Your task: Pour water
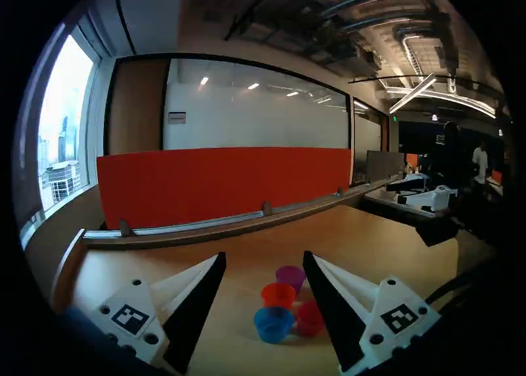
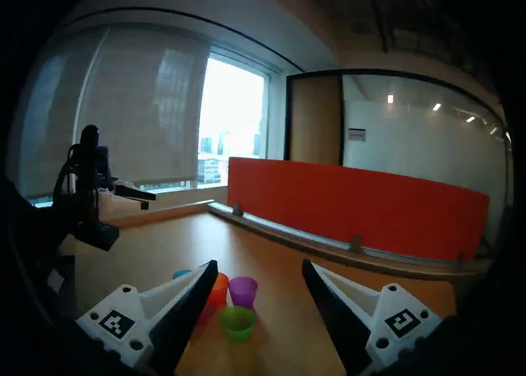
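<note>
Small plastic cups stand grouped on the wooden table. In the left gripper view I see a purple cup, an orange cup, a blue cup and a red cup, low between my fingers. My left gripper hangs open above them, holding nothing. In the right gripper view a purple cup, a green cup, an orange cup and a sliver of a blue cup sit near the left finger. My right gripper is open with nothing between its fingers.
An orange divider panel with a metal rail runs along the table's far edge. A black stand with cables rises at the table's end by the window. White equipment lies on a neighbouring desk, with a person standing far off.
</note>
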Available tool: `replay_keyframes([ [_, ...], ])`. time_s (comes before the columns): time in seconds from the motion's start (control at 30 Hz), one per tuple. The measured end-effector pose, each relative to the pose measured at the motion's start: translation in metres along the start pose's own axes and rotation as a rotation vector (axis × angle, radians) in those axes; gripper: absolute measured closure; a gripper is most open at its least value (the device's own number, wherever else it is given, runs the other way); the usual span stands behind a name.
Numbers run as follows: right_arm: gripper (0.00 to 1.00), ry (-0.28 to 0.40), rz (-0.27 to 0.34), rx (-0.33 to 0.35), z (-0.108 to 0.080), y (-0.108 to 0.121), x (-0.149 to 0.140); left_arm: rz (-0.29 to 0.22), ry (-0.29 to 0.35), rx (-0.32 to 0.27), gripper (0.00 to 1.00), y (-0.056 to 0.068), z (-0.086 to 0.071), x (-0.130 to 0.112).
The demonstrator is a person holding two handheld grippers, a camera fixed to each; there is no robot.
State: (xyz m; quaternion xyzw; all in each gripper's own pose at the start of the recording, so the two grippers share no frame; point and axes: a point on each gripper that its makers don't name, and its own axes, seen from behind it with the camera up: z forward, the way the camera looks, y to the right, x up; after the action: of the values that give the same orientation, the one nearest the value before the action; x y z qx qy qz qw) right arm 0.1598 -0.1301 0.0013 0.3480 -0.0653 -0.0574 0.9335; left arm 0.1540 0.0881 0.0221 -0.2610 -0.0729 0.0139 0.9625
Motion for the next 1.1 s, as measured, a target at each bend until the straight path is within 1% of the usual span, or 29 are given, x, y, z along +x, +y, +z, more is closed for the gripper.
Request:
replay_keyframes([
  [0.2,0.0,-0.047,-0.037,0.027,0.006,-0.002,-0.01,0.029,-0.024,-0.041,0.14,0.006,0.004,-0.006],
  [0.4,0.01,-0.086,-0.026,0.066,0.011,-0.005,-0.019,0.056,-0.057,-0.064,0.14,0.007,0.007,-0.016],
  [0.57,0.0,-0.101,-0.007,0.08,0.015,-0.002,-0.022,0.057,-0.087,-0.071,0.14,0.005,0.01,-0.026],
  [0.67,0.01,-0.116,-0.011,0.083,0.017,0.001,-0.025,0.055,-0.102,-0.077,0.14,0.003,0.011,-0.032],
  [0.87,0.0,-0.157,-0.047,0.096,0.022,-0.001,-0.036,0.052,-0.128,-0.093,0.14,0.002,0.015,-0.044],
  [1.1,0.01,-0.189,-0.09,0.119,0.028,-0.008,-0.046,0.05,-0.162,-0.114,0.14,0.001,0.02,-0.059],
])
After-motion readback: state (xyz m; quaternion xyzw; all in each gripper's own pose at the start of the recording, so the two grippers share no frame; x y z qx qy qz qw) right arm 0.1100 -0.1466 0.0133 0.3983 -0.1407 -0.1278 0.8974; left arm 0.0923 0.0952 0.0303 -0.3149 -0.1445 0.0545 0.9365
